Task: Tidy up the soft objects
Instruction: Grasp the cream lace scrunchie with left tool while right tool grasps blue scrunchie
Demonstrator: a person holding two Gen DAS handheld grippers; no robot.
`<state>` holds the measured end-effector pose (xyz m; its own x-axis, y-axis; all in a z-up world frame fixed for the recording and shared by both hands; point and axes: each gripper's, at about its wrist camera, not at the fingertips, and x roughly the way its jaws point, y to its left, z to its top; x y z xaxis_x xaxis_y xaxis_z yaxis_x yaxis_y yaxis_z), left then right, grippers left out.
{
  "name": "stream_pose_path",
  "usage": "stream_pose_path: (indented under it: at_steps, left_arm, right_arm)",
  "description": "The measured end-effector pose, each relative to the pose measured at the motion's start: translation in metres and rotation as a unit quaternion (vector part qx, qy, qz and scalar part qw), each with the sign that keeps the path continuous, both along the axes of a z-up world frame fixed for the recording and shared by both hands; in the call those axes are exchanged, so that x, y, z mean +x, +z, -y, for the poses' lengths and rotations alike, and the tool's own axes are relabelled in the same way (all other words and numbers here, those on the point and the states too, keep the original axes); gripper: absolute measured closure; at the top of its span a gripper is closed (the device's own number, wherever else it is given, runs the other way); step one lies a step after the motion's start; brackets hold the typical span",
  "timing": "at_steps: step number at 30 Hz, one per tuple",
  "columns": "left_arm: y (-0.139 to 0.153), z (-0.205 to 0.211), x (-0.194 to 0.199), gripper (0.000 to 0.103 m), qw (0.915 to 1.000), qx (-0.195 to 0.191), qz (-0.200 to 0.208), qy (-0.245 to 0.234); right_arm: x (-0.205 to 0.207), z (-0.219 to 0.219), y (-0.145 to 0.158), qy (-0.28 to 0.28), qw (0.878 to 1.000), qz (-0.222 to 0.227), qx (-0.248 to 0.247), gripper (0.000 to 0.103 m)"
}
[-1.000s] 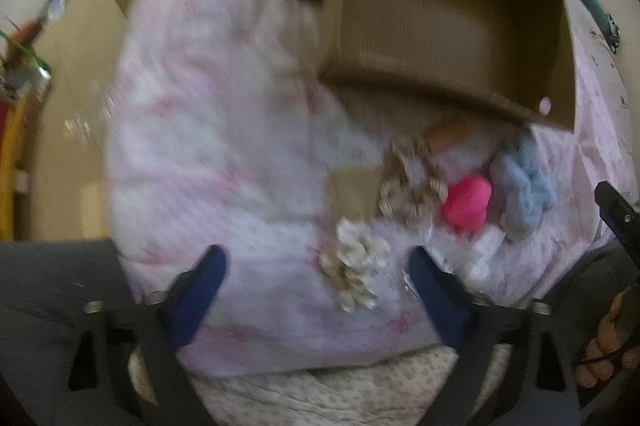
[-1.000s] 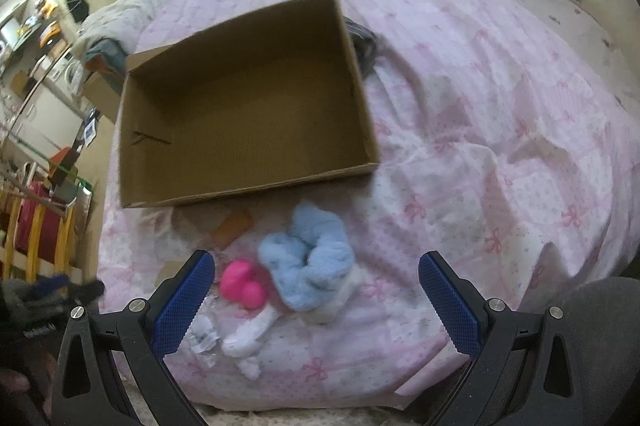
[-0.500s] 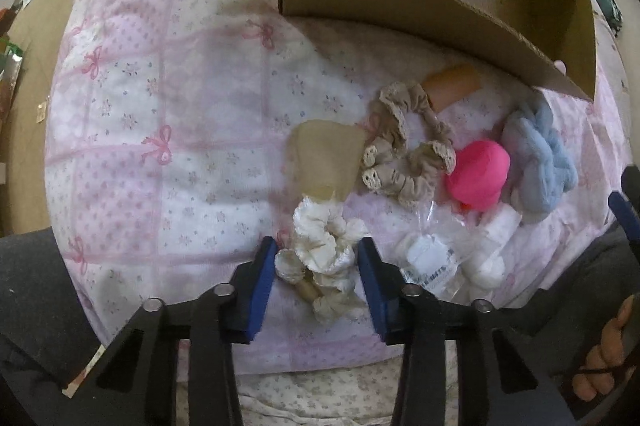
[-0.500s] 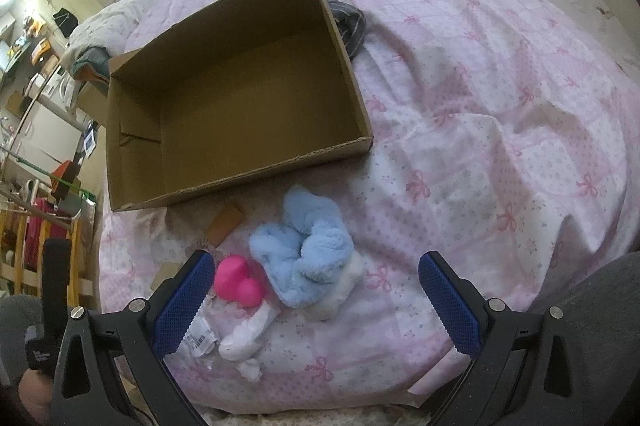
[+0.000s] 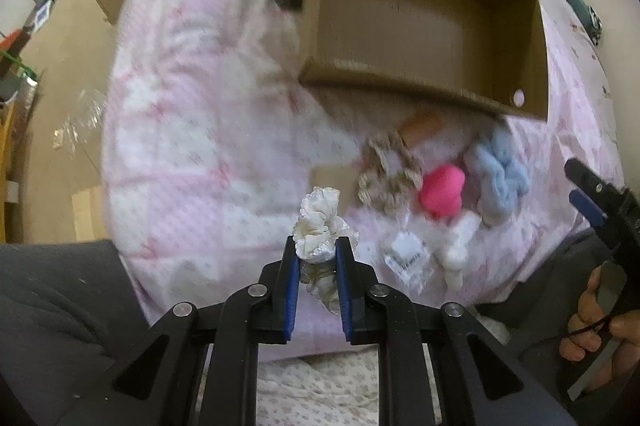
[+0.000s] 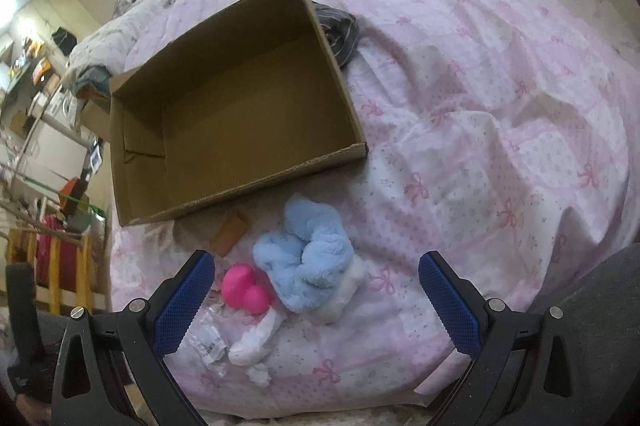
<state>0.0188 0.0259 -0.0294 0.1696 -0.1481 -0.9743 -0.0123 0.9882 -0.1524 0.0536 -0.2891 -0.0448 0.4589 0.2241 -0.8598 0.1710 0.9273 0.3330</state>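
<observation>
Cardboard box (image 6: pixel 240 114) is sitting empty on the pink quilt (image 6: pixel 480 106), with the blue scrunchie (image 6: pixel 308 258) and pink sponge (image 6: pixel 244 288) lying before it. Your right gripper (image 6: pixel 316 306) is hanging spread wide over them, while your left gripper (image 5: pixel 316 262), open a second ago, is closing on the white scrunchie (image 5: pixel 320 226), so you are lifting it boxward

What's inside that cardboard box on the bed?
The cardboard box shows only bare brown floor and walls, nothing in it. The strip just behind its near wall is hidden from view.
</observation>
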Motion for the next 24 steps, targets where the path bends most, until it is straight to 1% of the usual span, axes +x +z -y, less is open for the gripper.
stream_pose_path:
  at_steps: [3, 5, 6, 8, 10, 12, 13, 14, 16, 17, 18, 20, 21, 22, 23, 24]
  left_arm:
    - [0.007, -0.009, 0.010, 0.088, 0.9995, 0.013, 0.027, 0.010]
    - [0.003, -0.011, 0.025, 0.088, 0.9991, 0.017, 0.036, 0.015]
    - [0.000, -0.013, 0.025, 0.088, 0.9987, 0.023, 0.042, 0.017]
    - [-0.010, -0.014, 0.030, 0.088, 0.9984, 0.032, 0.042, 0.021]
    - [-0.019, -0.014, 0.032, 0.088, 0.9990, 0.018, 0.030, 0.029]
    - [-0.021, -0.013, 0.033, 0.088, 0.9991, 0.006, 0.028, 0.032]
    - [-0.020, -0.013, 0.034, 0.088, 0.9990, 0.009, 0.032, 0.030]
    - [-0.020, -0.011, 0.032, 0.088, 0.9989, 0.011, 0.034, 0.029]
    - [-0.020, -0.010, 0.031, 0.088, 0.9989, 0.010, 0.036, 0.026]
    - [-0.020, -0.010, 0.031, 0.088, 0.9989, 0.010, 0.038, 0.026]
    - [-0.020, -0.010, 0.030, 0.088, 0.9989, 0.011, 0.038, 0.026]
    - [-0.020, -0.009, 0.030, 0.088, 0.9988, 0.009, 0.039, 0.027]
    - [-0.020, -0.010, 0.030, 0.088, 0.9989, 0.006, 0.038, 0.028]
    - [-0.020, -0.010, 0.030, 0.088, 0.9989, 0.000, 0.036, 0.030]
    - [-0.021, -0.011, 0.030, 0.088, 0.9989, -0.009, 0.032, 0.032]
    - [-0.022, -0.012, 0.030, 0.088, 0.9989, -0.015, 0.030, 0.034]
  right_arm:
    - [0.004, 0.003, -0.001, -0.004, 1.000, -0.008, 0.004, 0.000]
    - [0.009, 0.004, -0.005, -0.005, 1.000, -0.021, 0.007, 0.000]
    - [0.012, 0.004, -0.008, -0.003, 0.999, -0.033, 0.007, 0.000]
    - [0.020, 0.002, -0.018, 0.006, 0.998, -0.058, 0.001, 0.000]
    - [0.030, -0.006, -0.030, 0.027, 0.996, -0.084, -0.013, 0.000]
    - [0.037, -0.017, -0.043, 0.048, 0.993, -0.106, -0.035, 0.000]
    - [0.040, -0.025, -0.049, 0.064, 0.990, -0.114, -0.046, 0.000]
    - [0.043, -0.031, -0.053, 0.077, 0.989, -0.115, -0.058, 0.000]
    - [0.045, -0.046, -0.060, 0.101, 0.983, -0.115, -0.106, 0.000]
    - [0.045, -0.051, -0.061, 0.104, 0.980, -0.110, -0.130, 0.000]
    - [0.045, -0.055, -0.060, 0.107, 0.979, -0.101, -0.144, 0.000]
    - [0.046, -0.063, -0.061, 0.126, 0.976, -0.096, -0.151, 0.009]
    - [0.046, -0.066, -0.063, 0.133, 0.974, -0.096, -0.156, 0.020]
    - [0.046, -0.069, -0.065, 0.139, 0.972, -0.098, -0.159, 0.028]
    - [0.046, -0.069, -0.067, 0.142, 0.972, -0.102, -0.156, 0.032]
    - [0.047, -0.070, -0.069, 0.143, 0.973, -0.108, -0.146, 0.043]
